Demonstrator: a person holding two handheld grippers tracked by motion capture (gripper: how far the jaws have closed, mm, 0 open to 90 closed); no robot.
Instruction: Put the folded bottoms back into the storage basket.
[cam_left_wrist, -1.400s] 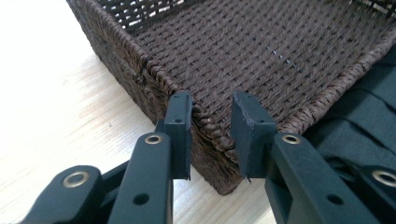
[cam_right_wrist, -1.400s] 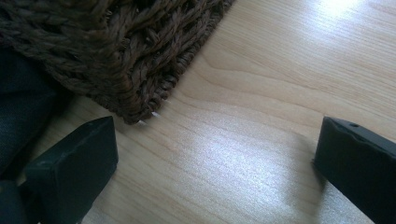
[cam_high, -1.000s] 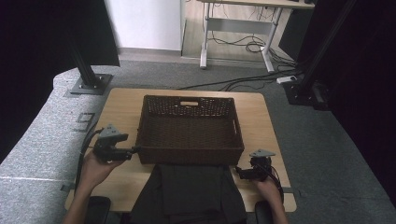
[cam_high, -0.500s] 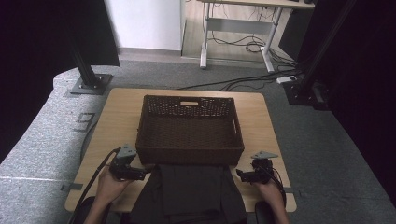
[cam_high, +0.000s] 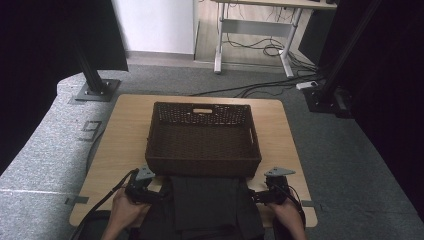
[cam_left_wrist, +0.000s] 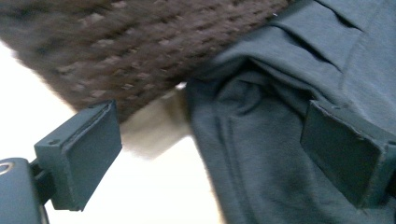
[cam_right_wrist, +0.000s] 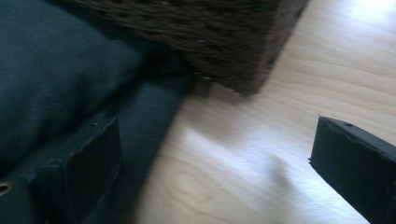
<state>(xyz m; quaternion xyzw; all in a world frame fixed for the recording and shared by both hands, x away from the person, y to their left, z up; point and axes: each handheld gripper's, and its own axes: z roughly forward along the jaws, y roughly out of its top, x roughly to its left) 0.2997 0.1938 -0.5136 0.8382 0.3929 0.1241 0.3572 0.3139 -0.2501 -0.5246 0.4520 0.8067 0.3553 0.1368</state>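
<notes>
L gripper (cam_high: 159, 194) dropped to cloth (cam_high: 207, 205), jaws opening.

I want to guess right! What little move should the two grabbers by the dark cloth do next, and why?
Probably close on the cloth's side edges. The left gripper has just been opening its jaws, and the dark cloth lies between its pads untouched. The right gripper is open at the other edge. The cloth lies folded in front of the wicker basket.

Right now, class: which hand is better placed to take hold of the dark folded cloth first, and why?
Left. The left gripper, jaws just opened, already has the dark cloth edge between them; the right gripper has one jaw over the cloth and bare table between its jaws, beside the basket.
</notes>
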